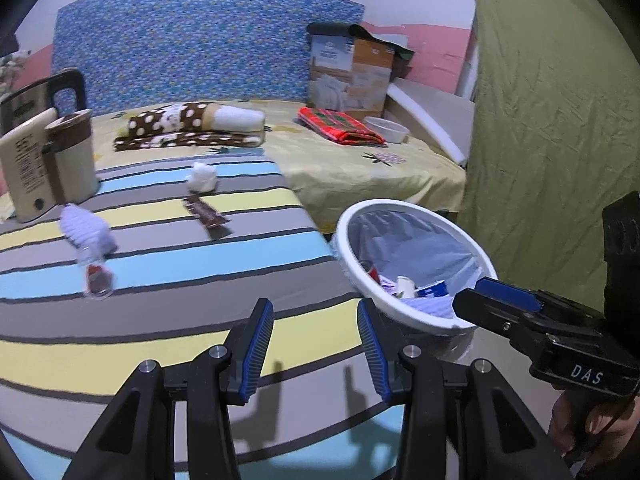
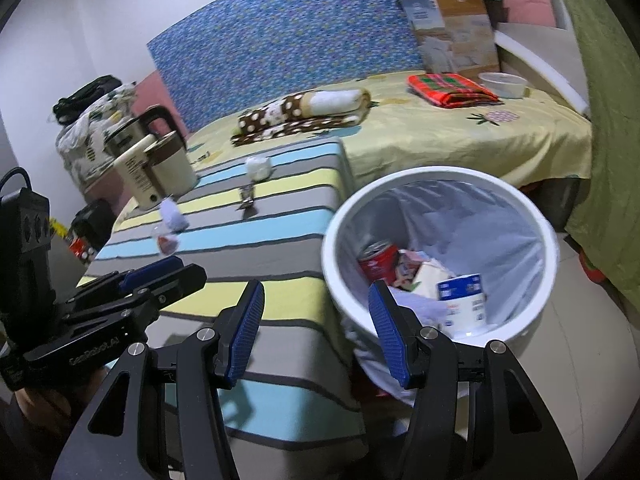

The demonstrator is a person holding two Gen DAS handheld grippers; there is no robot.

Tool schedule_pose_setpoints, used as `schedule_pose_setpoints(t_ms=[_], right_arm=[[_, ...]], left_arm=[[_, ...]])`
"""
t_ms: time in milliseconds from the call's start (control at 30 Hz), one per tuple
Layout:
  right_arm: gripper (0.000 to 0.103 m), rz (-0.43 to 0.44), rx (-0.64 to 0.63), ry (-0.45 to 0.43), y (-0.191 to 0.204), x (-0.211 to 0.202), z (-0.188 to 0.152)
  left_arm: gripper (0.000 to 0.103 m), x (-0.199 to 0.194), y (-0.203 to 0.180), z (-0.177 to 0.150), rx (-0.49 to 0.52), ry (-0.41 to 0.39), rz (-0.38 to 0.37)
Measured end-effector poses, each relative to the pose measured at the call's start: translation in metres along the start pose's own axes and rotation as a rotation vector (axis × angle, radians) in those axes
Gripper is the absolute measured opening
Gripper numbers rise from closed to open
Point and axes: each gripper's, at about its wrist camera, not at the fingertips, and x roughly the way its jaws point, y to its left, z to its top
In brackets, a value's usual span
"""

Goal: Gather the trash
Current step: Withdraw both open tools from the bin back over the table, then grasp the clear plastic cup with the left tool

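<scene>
Though blurred, a crumpled bottle [image 1: 90,248] lies on the striped cloth [image 1: 180,320].

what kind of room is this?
Most likely a bedroom in a home. A bed with a yellow sheet and a patterned blue headboard fills the back, folded blankets lie on it, and a lined white trash bin stands beside a striped-cloth table.

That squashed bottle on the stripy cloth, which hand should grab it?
Probably the left. The left gripper is open and empty over the cloth, on the side of the crushed bottle. The right gripper hangs by the bin.
</scene>
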Motion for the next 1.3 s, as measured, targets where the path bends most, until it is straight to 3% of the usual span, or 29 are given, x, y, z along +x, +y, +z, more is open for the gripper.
schedule_pose_setpoints(t_ms=[733,1300], right_arm=[[0.056,0.107,-0.094,0.013,0.068,0.008,0.000],[0.056,0.127,-0.120,0.029,0.087,0.032,0.011]], left_arm=[[0.043,-0.055,0.057,-0.020,-0.099,-0.050,0.149],[0.044,-0.055,0.109,-0.019,-0.159,-0.065,0.244]])
